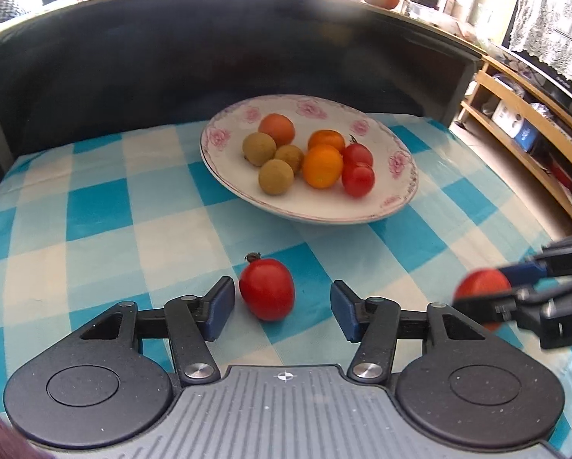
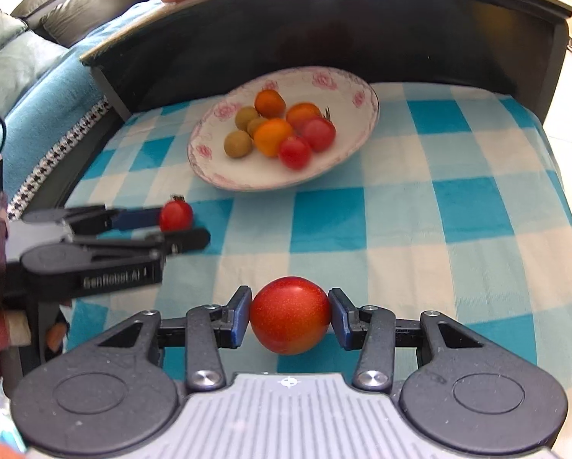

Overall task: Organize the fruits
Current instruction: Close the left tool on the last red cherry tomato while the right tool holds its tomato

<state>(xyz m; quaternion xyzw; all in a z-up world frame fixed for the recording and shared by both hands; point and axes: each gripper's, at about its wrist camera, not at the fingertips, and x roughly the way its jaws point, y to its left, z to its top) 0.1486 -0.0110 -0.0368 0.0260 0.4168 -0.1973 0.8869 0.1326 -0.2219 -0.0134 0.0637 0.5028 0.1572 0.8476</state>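
1. Fruits are mostly gathered on the flowered plate (image 1: 396, 206) at the far middle of the checked cloth (image 1: 94, 206). Two tomatoes are not on it yet.
2. Right gripper (image 2: 290, 315) is pinching a large red tomato (image 2: 290, 315), a blue pad on each flank. It looks lifted off the cloth, on the near side.
3. Left gripper (image 1: 282, 306) is spread wide around the small stemmed tomato (image 1: 267, 288), which sits on the cloth. The left pad is just beside it and the right pad is well apart.
4. Risk one: the small tomato sits off-centre, so a closing jaw could nudge it and roll it away.
5. Risk two: smooth, round skin. A light squeeze may let the held tomato slip, and a hard one could bruise or split it.
6. Risk three: the plate is crowded with three brownish-green round fruits, three orange ones and two red tomatoes (image 1: 357, 179). A careless drop could knock one over the shallow rim.
7. Around it all, a dark raised board (image 1: 247, 49) walls the far edge. The path to the plate looks open, though both grippers heading there together could clash.
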